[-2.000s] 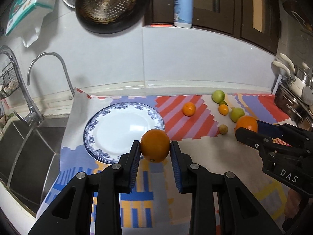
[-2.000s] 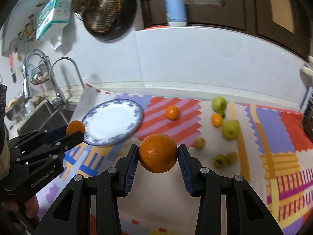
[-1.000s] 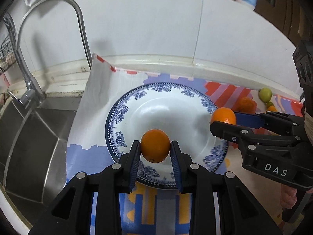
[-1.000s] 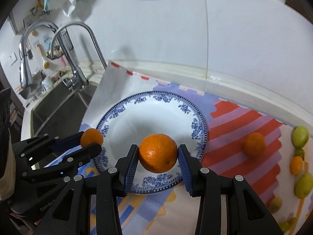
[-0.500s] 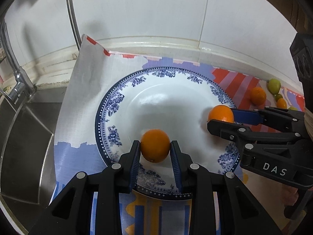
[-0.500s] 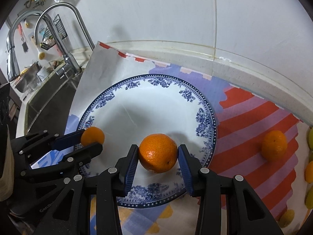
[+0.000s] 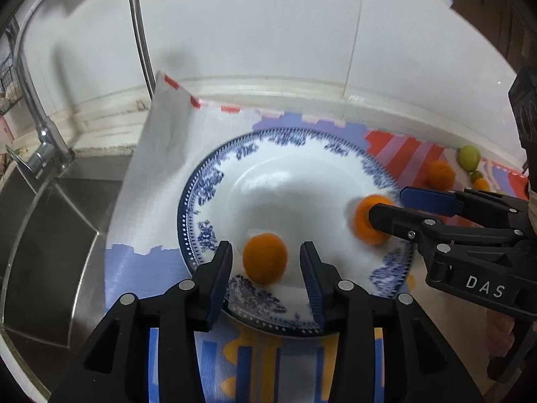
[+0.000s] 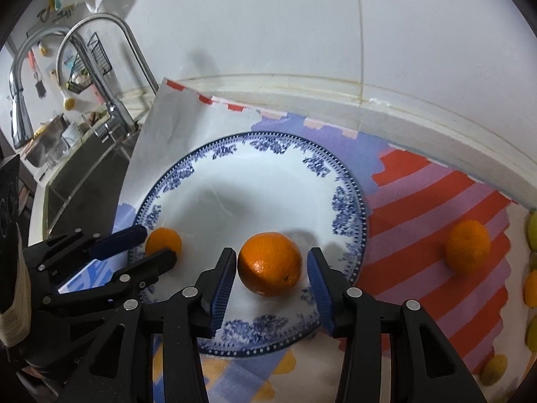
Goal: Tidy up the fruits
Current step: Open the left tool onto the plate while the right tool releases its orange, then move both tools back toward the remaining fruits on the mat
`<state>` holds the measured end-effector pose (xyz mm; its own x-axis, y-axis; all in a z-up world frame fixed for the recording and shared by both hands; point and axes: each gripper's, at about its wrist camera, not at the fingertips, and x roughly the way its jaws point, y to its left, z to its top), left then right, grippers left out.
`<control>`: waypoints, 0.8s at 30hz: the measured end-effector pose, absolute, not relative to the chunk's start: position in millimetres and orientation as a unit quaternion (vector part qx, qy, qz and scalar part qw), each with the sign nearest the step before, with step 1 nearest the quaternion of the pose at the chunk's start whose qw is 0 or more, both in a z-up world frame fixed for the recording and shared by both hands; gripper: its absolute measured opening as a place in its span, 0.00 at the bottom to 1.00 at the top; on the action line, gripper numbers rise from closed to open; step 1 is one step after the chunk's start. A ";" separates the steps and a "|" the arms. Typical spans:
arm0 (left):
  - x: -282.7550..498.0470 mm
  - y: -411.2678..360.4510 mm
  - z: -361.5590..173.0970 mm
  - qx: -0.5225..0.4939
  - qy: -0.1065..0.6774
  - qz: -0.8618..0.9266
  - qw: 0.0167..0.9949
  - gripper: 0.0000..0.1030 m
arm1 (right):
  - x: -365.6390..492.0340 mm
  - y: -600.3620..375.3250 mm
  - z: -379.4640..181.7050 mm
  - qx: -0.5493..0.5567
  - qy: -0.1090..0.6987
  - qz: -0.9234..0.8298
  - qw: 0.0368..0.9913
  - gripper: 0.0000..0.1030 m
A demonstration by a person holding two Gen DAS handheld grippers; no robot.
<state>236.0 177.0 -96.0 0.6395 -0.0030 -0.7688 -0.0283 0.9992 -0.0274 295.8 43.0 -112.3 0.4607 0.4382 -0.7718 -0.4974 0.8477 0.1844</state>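
A white plate with a blue rim (image 7: 295,181) (image 8: 255,174) lies on a colourful mat. A small orange (image 7: 265,258) (image 8: 163,241) rests on the plate's near left part, between the spread fingers of my left gripper (image 7: 265,262) (image 8: 157,245), with gaps on both sides. A bigger orange (image 8: 269,263) (image 7: 368,223) rests on the plate's near right part, between the spread fingers of my right gripper (image 8: 270,270) (image 7: 389,208), also with gaps. Both grippers are open.
A steel sink (image 7: 43,228) with a curved tap (image 7: 37,124) lies left of the mat. A white tiled wall (image 7: 268,33) stands behind. Another orange (image 8: 467,247) and several small green and orange fruits (image 7: 469,157) lie on the mat to the right.
Both grippers have opened and let go of their oranges, which now rest on the plate. Before that both moved down over the plate.
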 end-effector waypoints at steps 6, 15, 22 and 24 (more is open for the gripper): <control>207.2 164.1 -65.7 -0.019 0.387 0.006 0.922 0.49 | 265.1 24.1 -74.8 -0.032 0.388 0.261 0.884 0.50; 163.8 126.8 -29.7 0.009 0.336 -0.021 0.942 0.56 | 214.9 -22.7 -38.3 -0.020 0.344 0.219 0.913 0.56; 137.4 98.4 -15.0 0.018 0.308 -0.047 0.950 0.65 | 178.9 -60.8 -22.3 -0.010 0.323 0.182 0.929 0.62; 131.0 90.9 -11.6 0.021 0.303 -0.053 0.951 0.65 | 170.0 -68.7 -18.4 -0.013 0.315 0.171 0.934 0.62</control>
<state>131.0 90.9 -11.6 0.8111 -0.0887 -0.5782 0.1146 0.9934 0.0084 170.0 -68.7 -18.4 0.7433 0.3106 -0.5925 -0.3265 0.9415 0.0840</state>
